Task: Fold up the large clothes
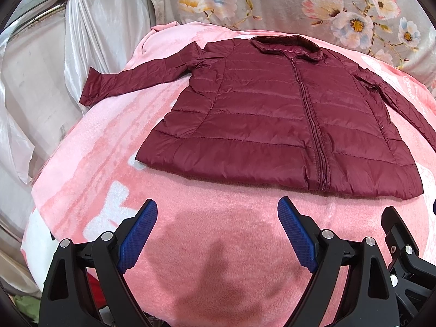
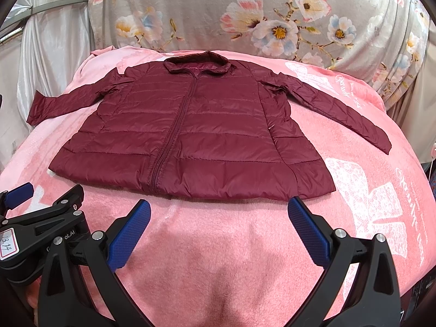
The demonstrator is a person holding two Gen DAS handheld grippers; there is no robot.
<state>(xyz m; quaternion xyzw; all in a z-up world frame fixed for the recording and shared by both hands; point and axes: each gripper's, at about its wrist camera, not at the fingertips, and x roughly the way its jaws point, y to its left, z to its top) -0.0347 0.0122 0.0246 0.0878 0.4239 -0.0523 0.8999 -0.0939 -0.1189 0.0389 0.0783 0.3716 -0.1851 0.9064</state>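
Note:
A dark red quilted jacket lies flat, zipped, front up on a pink blanket, collar at the far end and both sleeves spread out to the sides. It also shows in the right wrist view. My left gripper is open and empty, just short of the jacket's near hem. My right gripper is open and empty, also just short of the hem. The right gripper's edge shows at the right of the left wrist view; the left gripper shows at the left of the right wrist view.
The pink blanket covers a raised surface that drops off at left and right. A grey floral cloth hangs behind. White satin drapes hang at the left.

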